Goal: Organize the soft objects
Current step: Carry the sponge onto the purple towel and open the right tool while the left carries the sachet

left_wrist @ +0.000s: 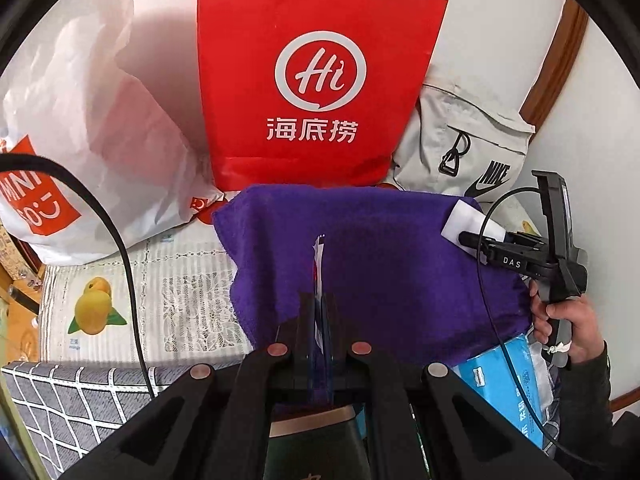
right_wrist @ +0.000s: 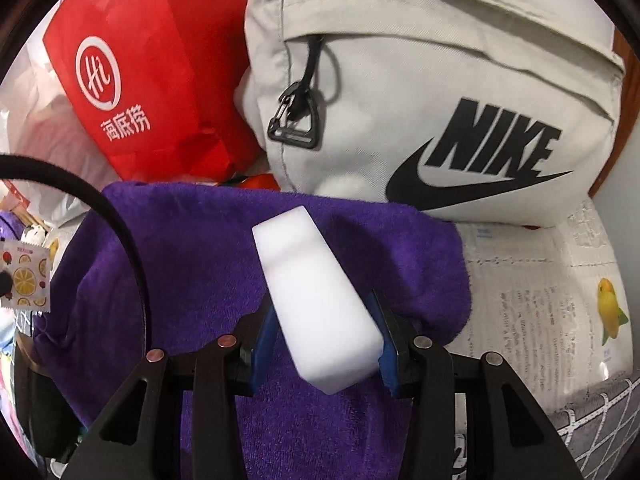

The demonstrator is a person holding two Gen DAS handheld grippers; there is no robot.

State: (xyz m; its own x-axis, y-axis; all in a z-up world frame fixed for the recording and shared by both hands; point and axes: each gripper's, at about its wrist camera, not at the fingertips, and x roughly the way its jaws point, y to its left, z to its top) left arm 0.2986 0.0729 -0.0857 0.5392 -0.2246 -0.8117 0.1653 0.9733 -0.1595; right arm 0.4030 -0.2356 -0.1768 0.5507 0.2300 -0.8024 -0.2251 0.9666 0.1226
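A purple towel [left_wrist: 400,272] [right_wrist: 180,248] lies spread over the surface in front of both grippers. My left gripper [left_wrist: 318,300] is shut on a thin flat packet [left_wrist: 319,264], seen edge-on above the towel. The same fruit-printed packet [right_wrist: 24,276] shows at the left edge of the right wrist view. My right gripper [right_wrist: 324,308] [left_wrist: 476,240] is shut on a white sponge block [right_wrist: 316,300] [left_wrist: 464,220], held over the towel's right part. A person's hand [left_wrist: 568,320] holds the right gripper's handle.
Behind the towel stand a red paper bag [left_wrist: 316,80] [right_wrist: 132,80], a white plastic bag [left_wrist: 100,120] and a grey Nike bag [left_wrist: 472,152] [right_wrist: 440,100]. A blue tissue pack [left_wrist: 504,392] lies right of the towel. A fruit-printed lace cloth [left_wrist: 180,288] covers the surface.
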